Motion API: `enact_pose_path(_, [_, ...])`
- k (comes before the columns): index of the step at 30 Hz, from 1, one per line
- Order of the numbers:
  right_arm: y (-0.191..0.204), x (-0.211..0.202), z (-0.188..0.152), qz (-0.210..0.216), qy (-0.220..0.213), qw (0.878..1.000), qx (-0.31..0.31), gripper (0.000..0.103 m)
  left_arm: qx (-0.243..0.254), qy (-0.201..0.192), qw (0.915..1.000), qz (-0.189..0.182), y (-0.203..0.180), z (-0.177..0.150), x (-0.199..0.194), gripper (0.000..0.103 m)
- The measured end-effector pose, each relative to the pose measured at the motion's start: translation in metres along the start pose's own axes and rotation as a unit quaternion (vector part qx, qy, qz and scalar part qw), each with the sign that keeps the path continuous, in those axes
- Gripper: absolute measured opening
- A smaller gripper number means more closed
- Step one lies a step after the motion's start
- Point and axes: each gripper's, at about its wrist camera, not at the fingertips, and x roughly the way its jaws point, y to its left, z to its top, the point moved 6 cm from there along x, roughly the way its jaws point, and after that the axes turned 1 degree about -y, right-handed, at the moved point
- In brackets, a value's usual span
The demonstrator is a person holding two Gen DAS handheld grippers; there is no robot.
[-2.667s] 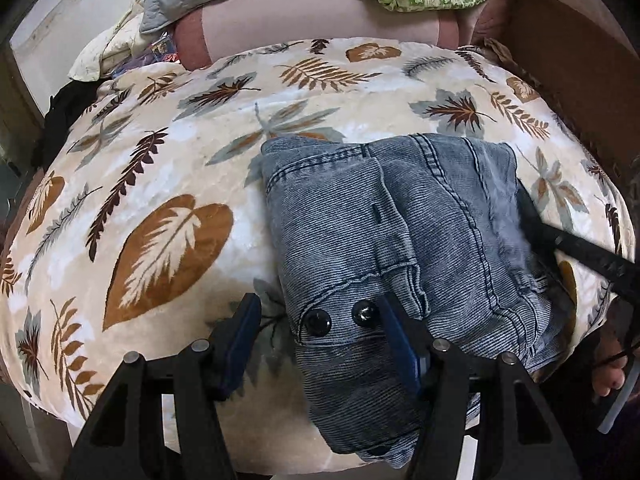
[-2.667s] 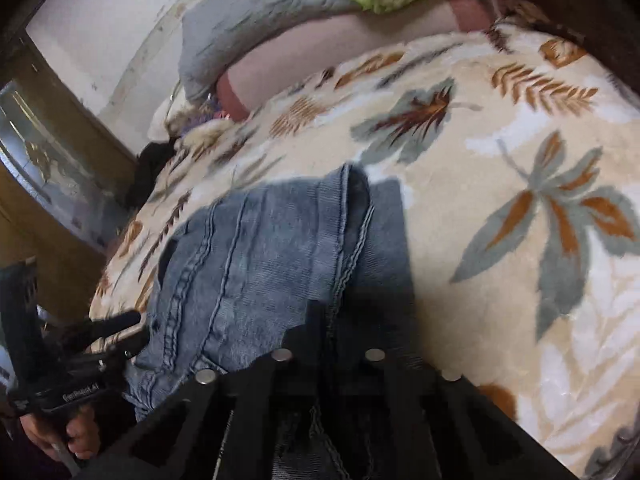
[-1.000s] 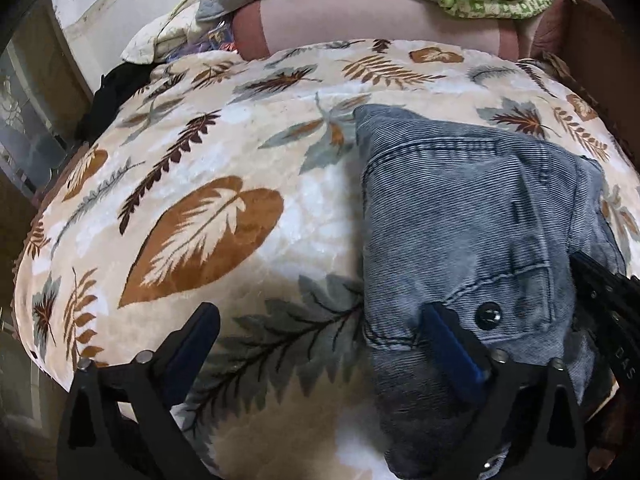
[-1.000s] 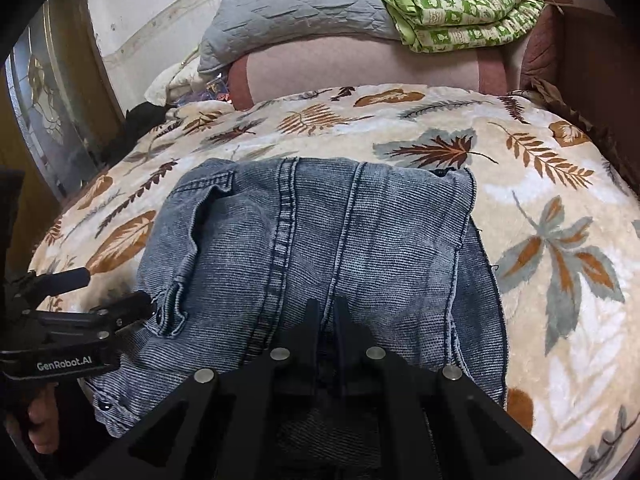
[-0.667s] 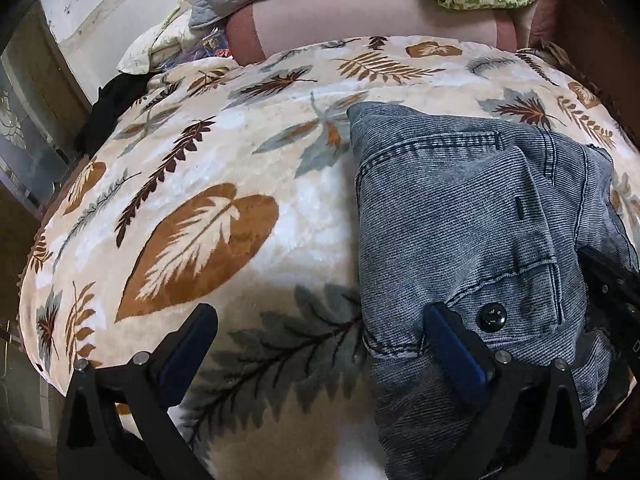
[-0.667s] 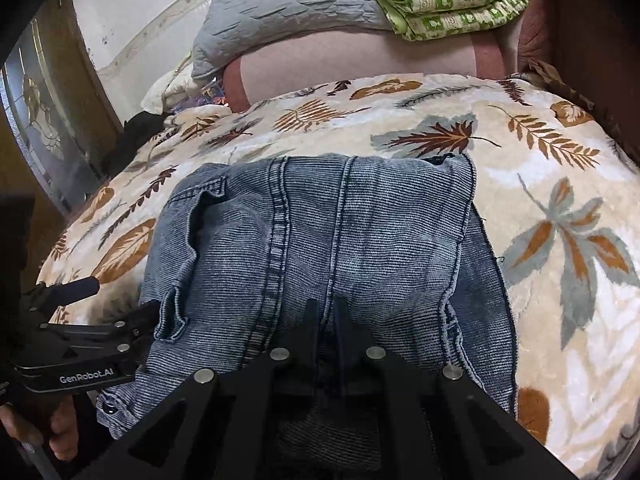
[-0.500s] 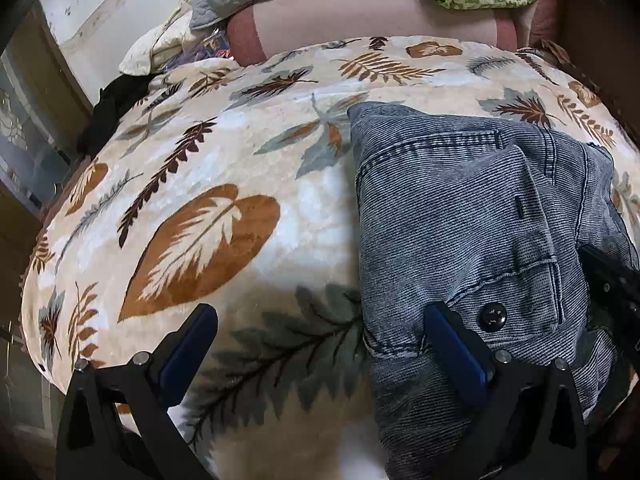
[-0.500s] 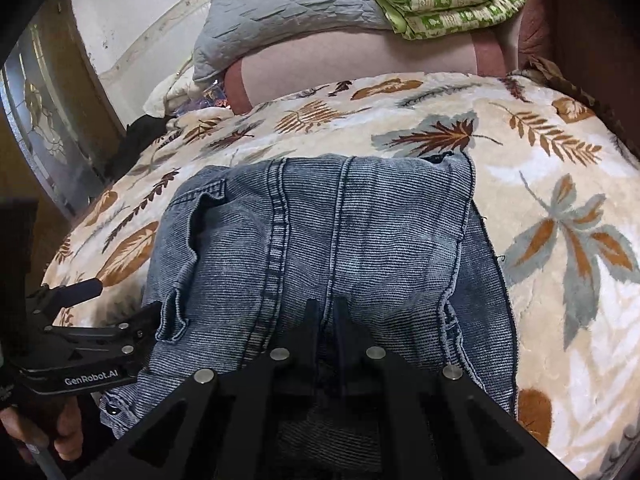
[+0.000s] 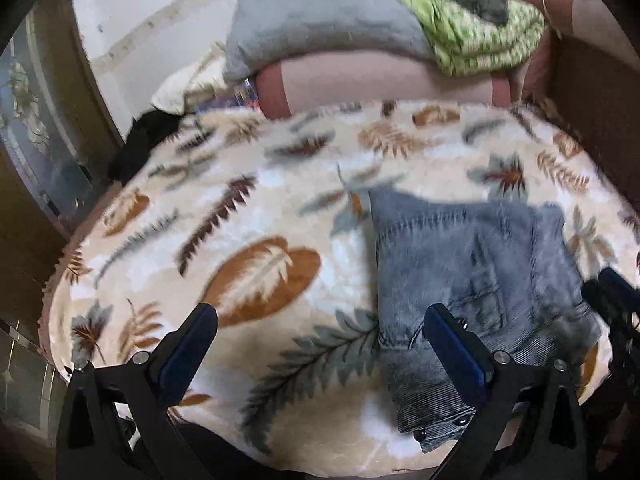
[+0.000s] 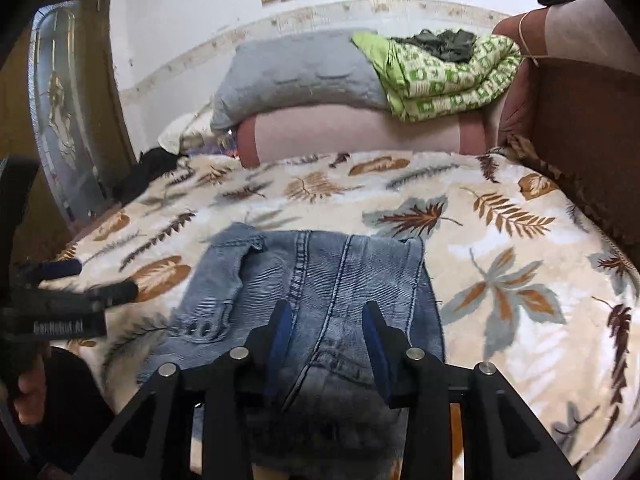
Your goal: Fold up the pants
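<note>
Now the right gripper (image 10: 326, 326) has its jaws partly apart, having just been opening, and its blue pads (image 10: 280, 332) stand clear of the cloth with nothing pinched between them; the folded jeans (image 10: 320, 280) lie below and in front of it. The left gripper (image 9: 316, 332) is spread wide, one blue-padded finger (image 9: 188, 344) over the bare blanket and the other over the near left part of the jeans (image 9: 472, 272), gripping nothing. Seen from the right wrist, the left gripper (image 10: 72, 280) shows at the left edge with a hand (image 10: 28, 392) on its handle, just beside the jeans.

The jeans are folded into a compact block near the front edge of the bed, waistband end toward the camera, with a belt loop, a pocket seam and dark buttons (image 9: 420, 436) showing at the near corner. They rest on a cream blanket (image 10: 500, 240) printed with brown and grey leaves. Beyond it, against the wall, a pink bolster (image 10: 360, 128) carries a grey quilt (image 10: 300, 72) and a green patterned blanket (image 10: 448, 80) with a dark garment on top. A dark cloth (image 10: 148, 172) lies at the far left edge of the bed, and a brown headboard (image 10: 580, 120) rises on the right.
</note>
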Motion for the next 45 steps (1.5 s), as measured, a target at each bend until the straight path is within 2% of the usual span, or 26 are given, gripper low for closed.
enact_pose_path(4, [-0.005, -0.022, 0.006, -0.011, -0.006, 1.0, 0.003, 0.042, -0.005, -0.026, 0.9996, -0.002, 0.006, 0.01, -0.019, 0.103])
enact_pose_path(8, [-0.01, -0.038, 0.013, -0.025, -0.013, 1.0, 0.013, 0.053, -0.011, -0.042, 0.9991, -0.002, 0.014, 0.014, -0.035, 0.103])
enact_pose_path(14, [-0.003, -0.043, 0.02, -0.031, -0.001, 0.999, 0.021, 0.055, -0.023, -0.053, 0.9983, 0.004, 0.025, 0.017, -0.048, 0.103])
enact_pose_path(19, [0.011, -0.043, 0.02, -0.035, 0.008, 0.999, 0.005, 0.058, -0.033, -0.062, 0.9974, 0.012, 0.038, 0.019, -0.053, 0.103])
enact_pose_path(33, [0.025, -0.044, 0.023, -0.033, 0.009, 0.999, -0.011, 0.061, -0.068, -0.066, 0.9949, 0.035, 0.071, 0.02, -0.051, 0.103])
enact_pose_path(45, [0.018, -0.038, 0.02, -0.039, 0.019, 0.999, -0.006, 0.061, -0.062, -0.058, 0.9956, 0.039, 0.07, 0.018, -0.046, 0.103])
